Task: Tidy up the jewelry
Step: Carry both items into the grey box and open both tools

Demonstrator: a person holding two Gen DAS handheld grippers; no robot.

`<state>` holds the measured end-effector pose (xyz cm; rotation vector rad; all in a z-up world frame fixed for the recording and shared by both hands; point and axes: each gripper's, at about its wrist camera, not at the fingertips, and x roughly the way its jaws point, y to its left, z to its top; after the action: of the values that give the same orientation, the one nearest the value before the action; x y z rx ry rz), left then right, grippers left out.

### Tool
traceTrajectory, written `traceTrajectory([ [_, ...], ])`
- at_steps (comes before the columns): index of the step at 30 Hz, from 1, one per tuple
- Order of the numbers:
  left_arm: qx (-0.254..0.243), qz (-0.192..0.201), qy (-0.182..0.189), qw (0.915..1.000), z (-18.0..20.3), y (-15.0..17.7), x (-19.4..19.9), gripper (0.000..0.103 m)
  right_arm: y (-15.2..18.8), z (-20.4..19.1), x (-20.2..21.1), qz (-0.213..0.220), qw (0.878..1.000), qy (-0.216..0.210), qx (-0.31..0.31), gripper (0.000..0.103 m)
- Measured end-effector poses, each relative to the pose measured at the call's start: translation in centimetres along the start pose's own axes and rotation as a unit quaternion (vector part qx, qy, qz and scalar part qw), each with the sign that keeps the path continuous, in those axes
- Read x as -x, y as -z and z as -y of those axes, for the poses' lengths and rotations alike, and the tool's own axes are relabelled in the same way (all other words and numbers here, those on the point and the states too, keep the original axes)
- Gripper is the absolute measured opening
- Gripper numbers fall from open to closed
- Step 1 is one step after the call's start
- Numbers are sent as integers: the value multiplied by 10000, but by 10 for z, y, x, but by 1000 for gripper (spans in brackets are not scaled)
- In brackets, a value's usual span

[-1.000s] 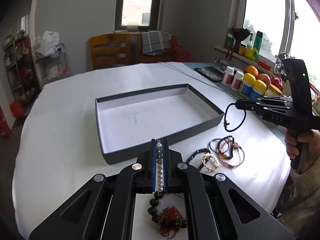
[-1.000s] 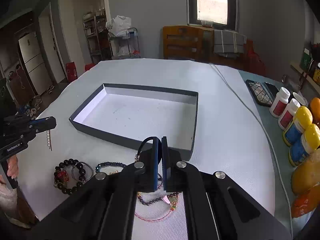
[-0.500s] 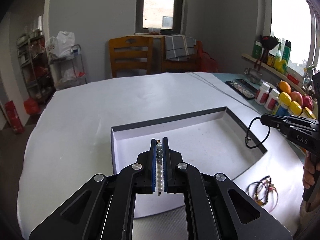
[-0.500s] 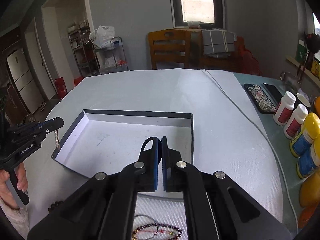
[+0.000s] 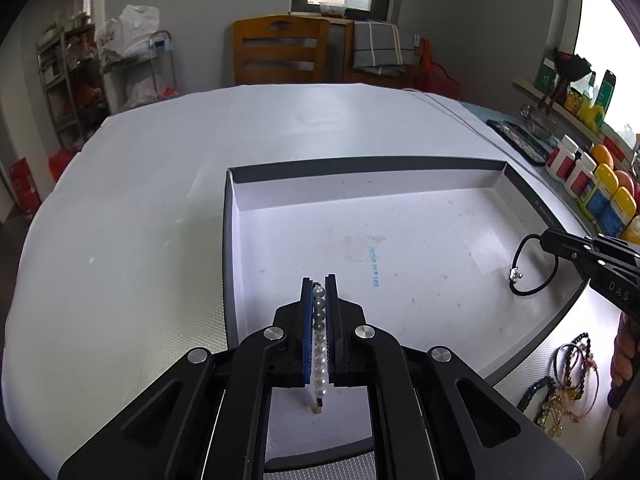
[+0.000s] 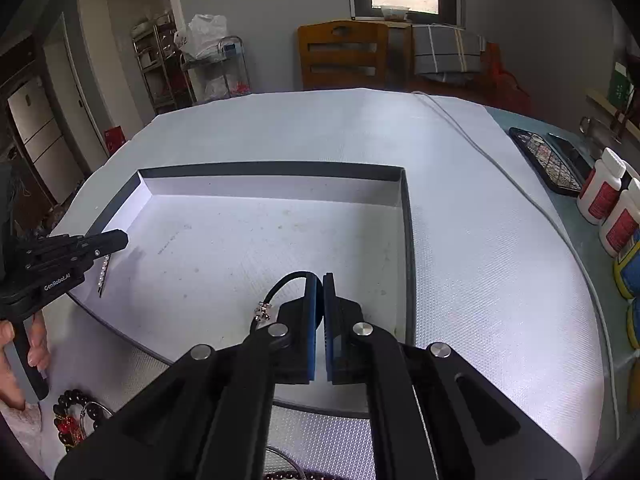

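Note:
A shallow grey box with a white floor (image 5: 400, 240) lies on the white table; it also shows in the right wrist view (image 6: 260, 240). My left gripper (image 5: 319, 284) is shut on a string of white pearls (image 5: 320, 360), held over the box's near left part. My right gripper (image 6: 319, 278) is shut on a black cord bracelet (image 6: 280, 284) with a small metal clasp, over the box's near right part. The cord bracelet (image 5: 534, 266) hangs from the right gripper (image 5: 548, 240) in the left wrist view. The left gripper (image 6: 116, 240) and hanging pearls (image 6: 103, 274) show at the left of the right wrist view.
Several bracelets (image 5: 568, 376) lie on the table in front of the box at right. A dark bead bracelet with red beads (image 6: 72, 416) lies near the left hand. Bottles (image 5: 580, 176) and fruit stand at the right edge. Chairs (image 5: 280, 52) stand beyond the table.
Both grippers have moved forward from above the loose bracelets to over the box, each still holding its piece. The box now fills the view below them.

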<state>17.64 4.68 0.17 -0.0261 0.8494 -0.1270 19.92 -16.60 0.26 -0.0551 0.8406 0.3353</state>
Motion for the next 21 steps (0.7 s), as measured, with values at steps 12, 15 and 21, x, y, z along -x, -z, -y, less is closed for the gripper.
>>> traceTrajectory([
  [12, -95, 92, 152, 9998, 9, 1, 3, 32, 3, -1, -5, -118, 9999, -59, 15, 7],
  [15, -33, 149, 265, 9995, 8, 0, 6, 42, 1, 0, 0, 7, 10000, -78, -46, 25],
  [21, -50, 357, 280, 9990, 12, 0, 16, 62, -3, 4, 15, 327, 9993, -60, -173, 58],
])
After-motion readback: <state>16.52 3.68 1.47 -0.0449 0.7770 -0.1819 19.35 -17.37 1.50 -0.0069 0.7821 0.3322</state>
